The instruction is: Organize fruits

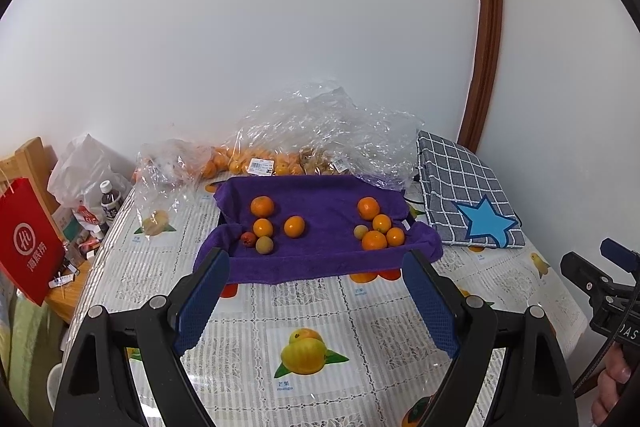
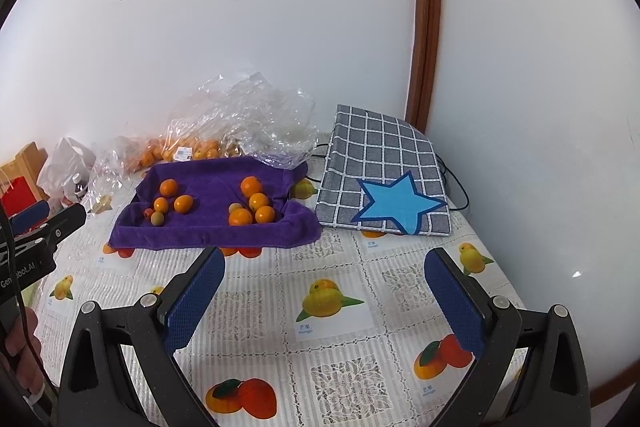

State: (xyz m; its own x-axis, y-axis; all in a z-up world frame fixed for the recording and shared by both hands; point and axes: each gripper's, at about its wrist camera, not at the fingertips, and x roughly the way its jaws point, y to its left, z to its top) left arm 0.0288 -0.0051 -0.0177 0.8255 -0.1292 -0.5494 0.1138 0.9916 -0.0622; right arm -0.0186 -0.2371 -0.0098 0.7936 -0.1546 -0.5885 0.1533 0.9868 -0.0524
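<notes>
On towel [image 1: 320, 223]: seven oranges [image 1: 262, 206], two pale fruits [image 1: 264, 245], one red fruit [image 1: 248, 238]. Behind, 12 o'clock: three plastic bags [image 1: 320, 131].

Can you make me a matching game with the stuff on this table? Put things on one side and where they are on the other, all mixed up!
Things:
1. oranges
2. blue star
3. red paper bag
4. clear plastic bags

Places:
A. on the grey checked cloth
B. behind the purple towel, against the wall
C. on the purple towel
D. at the far left, off the table's edge

Right pairs: 1-C, 2-A, 3-D, 4-B
</notes>
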